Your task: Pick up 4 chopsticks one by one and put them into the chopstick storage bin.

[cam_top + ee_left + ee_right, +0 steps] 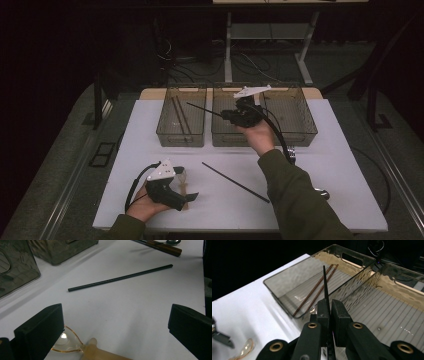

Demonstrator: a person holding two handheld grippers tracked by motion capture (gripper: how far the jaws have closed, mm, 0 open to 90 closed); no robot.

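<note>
Nearest the high camera, at the counter's near left corner, the left gripper rests with its fingers released wide, nothing between them, a translucent amber spoon lying just beside one of them. Farther back, the right gripper has its fingers clenched on a thin black chopstick, carried above the counter near its far edge, the stick's free end reaching toward the left mesh basket. That basket already holds two brownish chopsticks lying side by side along its floor; the middle basket directly below the gripper appears empty apart from a small speck. A second black chopstick lies loose on the counter toward the near edge, well apart from both grippers. The step in hand looks like sorting: the held chopstick is on its way to the left basket. The next move probably calls for bringing the stick over that basket's rim, lining it up with the pair inside and lowering it before letting go, so that it does not catch on the wall or tip out.
</note>
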